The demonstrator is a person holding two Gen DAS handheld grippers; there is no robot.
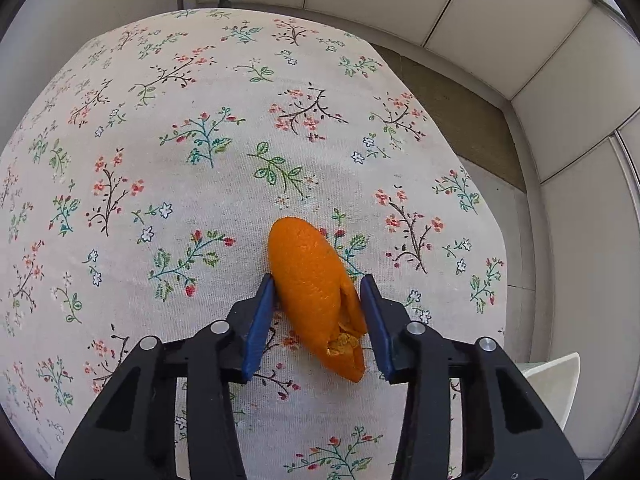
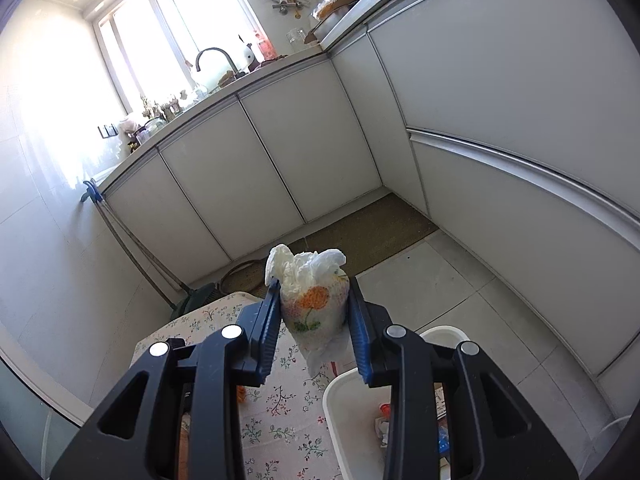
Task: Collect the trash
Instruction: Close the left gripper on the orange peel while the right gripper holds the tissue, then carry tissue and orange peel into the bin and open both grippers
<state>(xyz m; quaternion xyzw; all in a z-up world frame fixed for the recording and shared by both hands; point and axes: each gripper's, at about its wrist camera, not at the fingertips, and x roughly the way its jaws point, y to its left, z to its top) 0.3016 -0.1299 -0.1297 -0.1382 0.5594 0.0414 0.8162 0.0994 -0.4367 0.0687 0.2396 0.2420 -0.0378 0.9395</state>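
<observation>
In the left wrist view a curled orange peel [image 1: 314, 292] lies on the floral tablecloth [image 1: 192, 184]. My left gripper [image 1: 318, 298] is open around it; the left pad touches the peel and a small gap shows at the right pad. In the right wrist view my right gripper [image 2: 314, 300] is shut on a crumpled paper cup [image 2: 314, 310] with an orange flower print and white tissue stuffed in its top. It holds the cup in the air above the table edge and the white trash bin [image 2: 352, 412], which has some trash inside.
White kitchen cabinets [image 2: 280, 152] line the far walls, with a sink and faucet [image 2: 216, 60] on the counter. A brown mat [image 2: 380, 232] lies on the tiled floor. The white bin's corner [image 1: 552, 376] shows beside the table in the left wrist view.
</observation>
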